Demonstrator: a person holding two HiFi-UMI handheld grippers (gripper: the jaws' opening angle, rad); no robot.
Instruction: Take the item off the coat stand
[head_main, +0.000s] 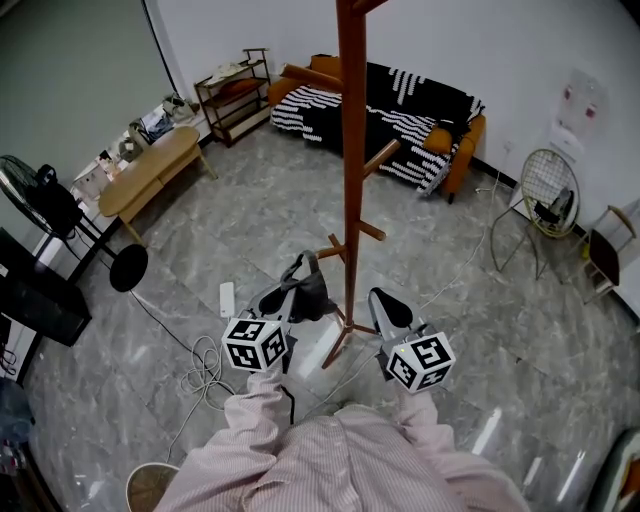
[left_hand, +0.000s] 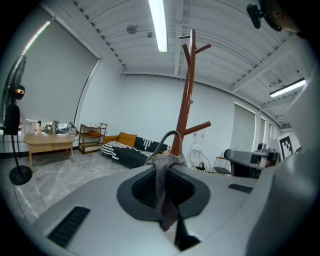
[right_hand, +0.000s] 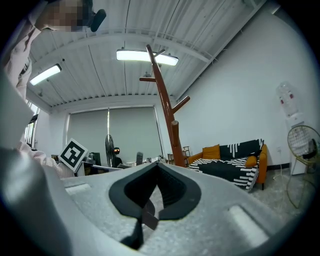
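Grey cloth, a small item (left_hand: 163, 161) with a looped strap (left_hand: 171, 134), is pinched in the left gripper (head_main: 284, 310), whose jaws are nearly together with the fabric squeezed flat between the pads. In the head view the item hangs just left of the stand (head_main: 351, 150), low down, beside the short peg (head_main: 335, 250) that juts from the trunk there. The strap stands up free in front of the trunk. It looks clear of the peg, though from these angles I cannot say for sure that it is not touching it.

Right of the stand, the right gripper (right_hand: 156, 172) is held level at about the same height, jaws closed on each other with nothing between them, and plays no part in the hold.

The step in hand, as I judge it, is the lift-off itself, close to finished: the item is gripped and the loop seems to be off its peg, but the item is near the trunk rather than carried away. The next move calls for drawing the left gripper back from the stand, toward the person, with the pinch firm. The strap should be watched so it does not catch the low peg. The right gripper needs only to keep out of the way.
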